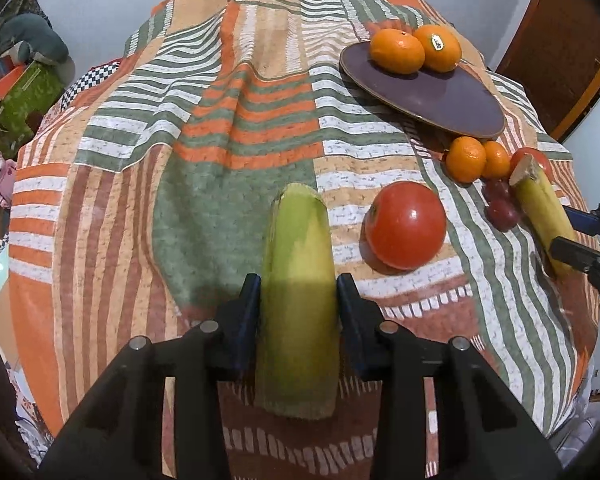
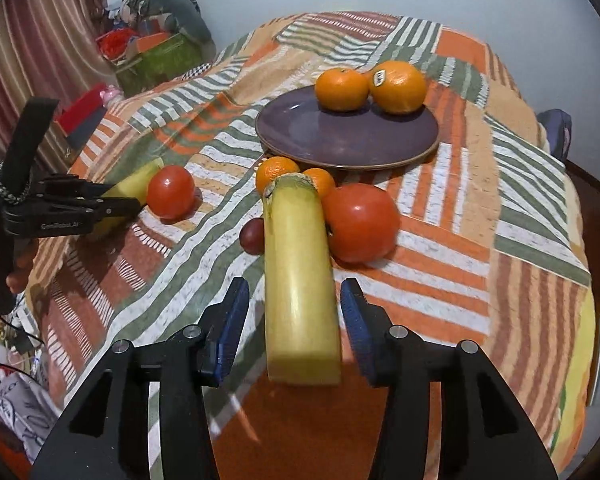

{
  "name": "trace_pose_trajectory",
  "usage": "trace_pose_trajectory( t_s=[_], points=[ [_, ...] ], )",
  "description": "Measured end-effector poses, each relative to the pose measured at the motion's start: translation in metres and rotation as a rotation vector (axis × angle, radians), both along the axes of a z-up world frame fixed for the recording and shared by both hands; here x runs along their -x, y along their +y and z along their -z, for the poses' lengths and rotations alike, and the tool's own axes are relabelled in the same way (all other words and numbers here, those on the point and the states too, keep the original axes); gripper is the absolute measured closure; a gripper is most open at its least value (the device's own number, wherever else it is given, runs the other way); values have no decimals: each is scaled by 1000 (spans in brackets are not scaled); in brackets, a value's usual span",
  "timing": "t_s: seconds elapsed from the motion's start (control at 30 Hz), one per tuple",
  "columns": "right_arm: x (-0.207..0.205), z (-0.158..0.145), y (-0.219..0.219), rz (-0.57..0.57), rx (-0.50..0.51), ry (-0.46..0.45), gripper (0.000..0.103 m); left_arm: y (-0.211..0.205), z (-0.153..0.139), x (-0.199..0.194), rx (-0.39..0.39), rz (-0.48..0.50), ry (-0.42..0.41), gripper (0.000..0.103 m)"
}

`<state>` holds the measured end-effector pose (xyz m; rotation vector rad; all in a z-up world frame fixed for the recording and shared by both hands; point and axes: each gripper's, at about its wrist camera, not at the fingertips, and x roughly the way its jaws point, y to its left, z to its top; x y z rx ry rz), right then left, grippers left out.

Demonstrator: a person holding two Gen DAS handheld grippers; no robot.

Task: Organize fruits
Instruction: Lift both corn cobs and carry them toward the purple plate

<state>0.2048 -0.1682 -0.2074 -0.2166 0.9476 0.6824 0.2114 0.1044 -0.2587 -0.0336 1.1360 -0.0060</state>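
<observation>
- The left tongs [image 1: 298,294] sit around the greener banana piece [image 1: 298,300], one finger on each side and touching it. They look clamped on it. The piece seems to rest on the surface [image 1: 228,200], at the near side
- If those tongs squeeze too hard, the soft piece could get squashed. If they hold too loosely, it could slip out on the way up
- Just right of it is a red tomato [image 1: 406,225]. It is round, so a bump could make it roll off
- The right tongs [image 2: 296,316] are wide apart around the yellow banana piece [image 2: 300,280]. The fingers are not touching it yet
- Another tomato [image 2: 360,222] touches that piece on its right, and a dark grape [image 2: 252,235] sits on its left. Lifting could knock them away
- The purple plate [image 2: 340,140] is far back with two oranges [image 2: 370,84] on it. Two small oranges [image 2: 278,170] lie just in front of its rim
- A piece dropped there could push the oranges off
</observation>
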Motion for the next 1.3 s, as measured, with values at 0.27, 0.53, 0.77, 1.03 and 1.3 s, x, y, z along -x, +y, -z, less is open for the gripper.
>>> trace_pose_trajectory(
  t_s=[0.27, 0.53, 0.77, 1.03, 1.3],
  points=[
    [-12, 13, 12, 28, 0, 23, 59, 3, 5, -10, 24, -11, -9, 66],
    [-10, 8, 3, 43, -36, 14, 69, 3, -6, -10, 2, -23, -49, 66],
    [-9, -12, -4, 58, -70, -28, 69, 0, -34, -10, -6, -20, -113, 66],
    [-19, -36, -5, 65, -95, -89, 69, -12, -61, -20, -17, 6, -178, 66],
    [-38, -60, -10, 84, -104, -162, 69, -27, -79, -43, -12, 40, -217, 66]
  ],
)
